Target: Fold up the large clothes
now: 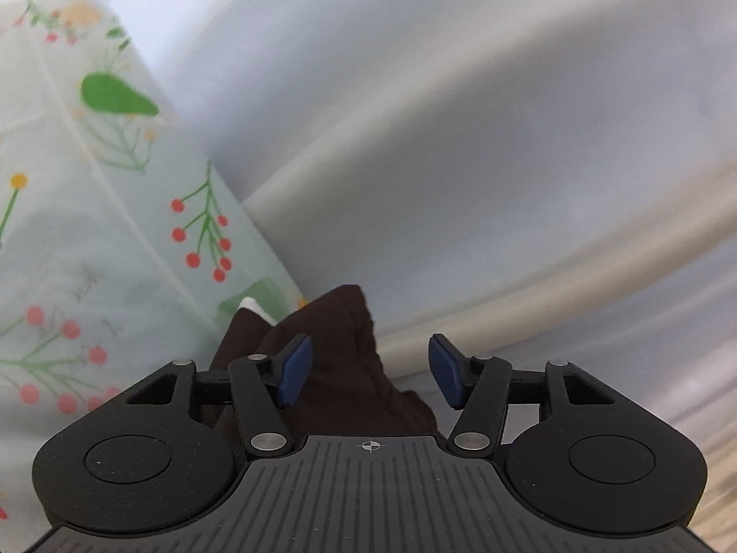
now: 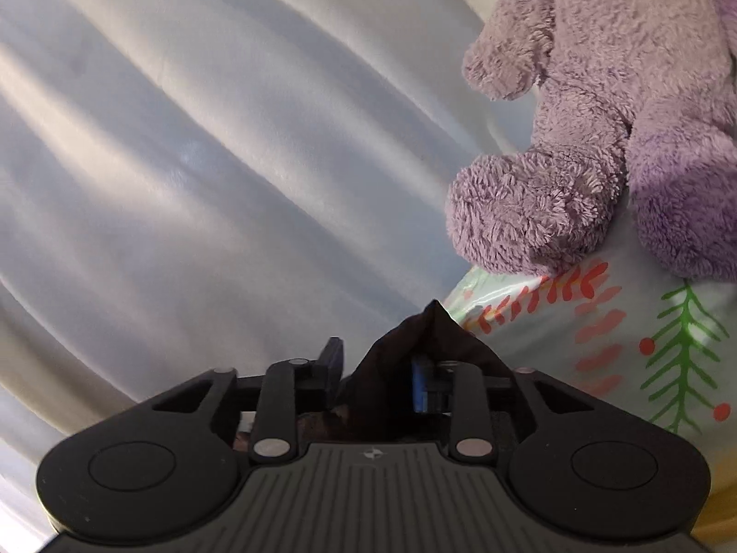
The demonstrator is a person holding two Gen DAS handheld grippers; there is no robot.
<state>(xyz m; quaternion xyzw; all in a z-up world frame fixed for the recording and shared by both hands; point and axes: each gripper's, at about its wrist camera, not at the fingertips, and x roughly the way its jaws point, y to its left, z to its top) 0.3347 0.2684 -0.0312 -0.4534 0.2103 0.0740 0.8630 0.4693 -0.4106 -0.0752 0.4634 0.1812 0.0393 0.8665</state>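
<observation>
Dark garment point(image 1: 341, 345), perhaps loose, pale sheet point(image 1: 460, 115)

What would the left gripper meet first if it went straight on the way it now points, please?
Probably the dark brown garment, whose bunched corner lies between the open fingers of the left gripper; beyond it is the pale grey sheet. Depth is hard to judge.

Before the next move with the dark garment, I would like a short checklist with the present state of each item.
1. Left claw has let go: ok, pads stand apart, dark garment lies loose between them.
2. Right claw has let go: cannot tell, cloth drapes over its blue pad.
3. Garment lies flat: not ok, corners peak up.
4. Purple plush toy away from garment: ok.
5. Floral pillow away from garment: not ok, beside it.
</observation>
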